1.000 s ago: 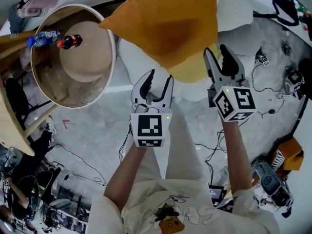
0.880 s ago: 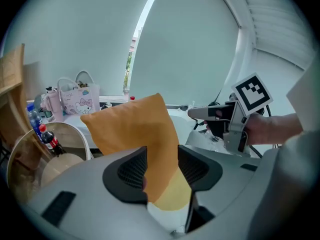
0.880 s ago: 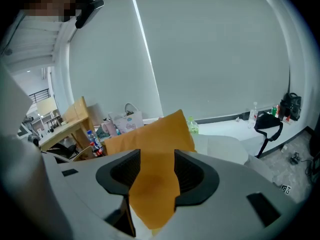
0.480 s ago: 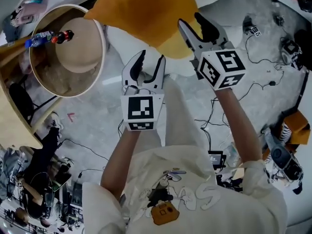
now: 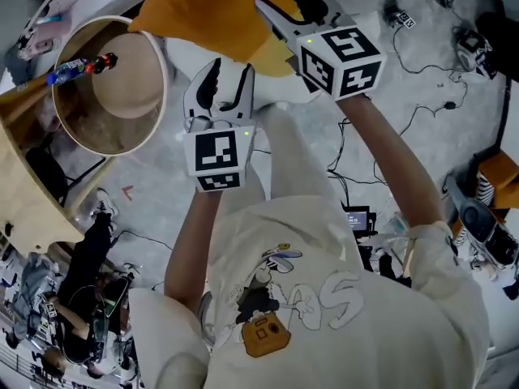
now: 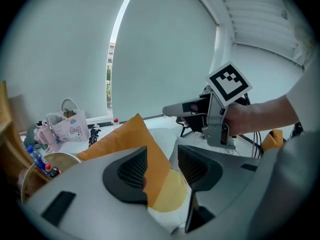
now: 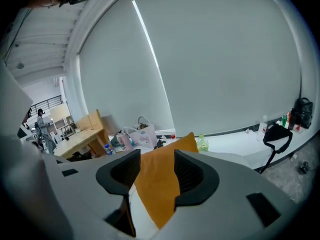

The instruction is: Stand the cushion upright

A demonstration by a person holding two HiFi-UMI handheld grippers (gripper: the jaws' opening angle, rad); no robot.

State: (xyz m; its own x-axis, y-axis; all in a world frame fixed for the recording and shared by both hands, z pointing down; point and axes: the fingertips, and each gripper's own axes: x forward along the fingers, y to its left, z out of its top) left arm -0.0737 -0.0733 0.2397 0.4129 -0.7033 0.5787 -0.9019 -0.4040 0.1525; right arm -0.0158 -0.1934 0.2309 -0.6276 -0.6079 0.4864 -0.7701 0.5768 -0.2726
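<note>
The orange cushion (image 5: 215,10) rests tilted on a white seat, one corner pointing up, with a yellow cushion (image 5: 274,60) under its lower edge. My left gripper (image 5: 225,75) hangs just below the cushion's near edge, jaws partly open and nothing between them. In the left gripper view the cushion (image 6: 125,144) shows beyond the gap. My right gripper (image 5: 285,2) is higher, and its fingers overlap the cushion's right edge. Its jaws are partly open too, and the cushion (image 7: 157,194) fills the gap from behind; I see no pads pressing on it.
A round wooden table (image 5: 160,63) with two bottles (image 5: 77,65) stands left of the cushion. A wooden desk (image 5: 24,209) lies at far left. Cables (image 5: 422,96) and gear litter the floor to the right. A pink bag (image 6: 67,129) sits behind the table.
Both grippers have risen toward the cushion, the right one now over its right edge. The cushion has stayed put beside the round table. Jaw gaps look the same.
</note>
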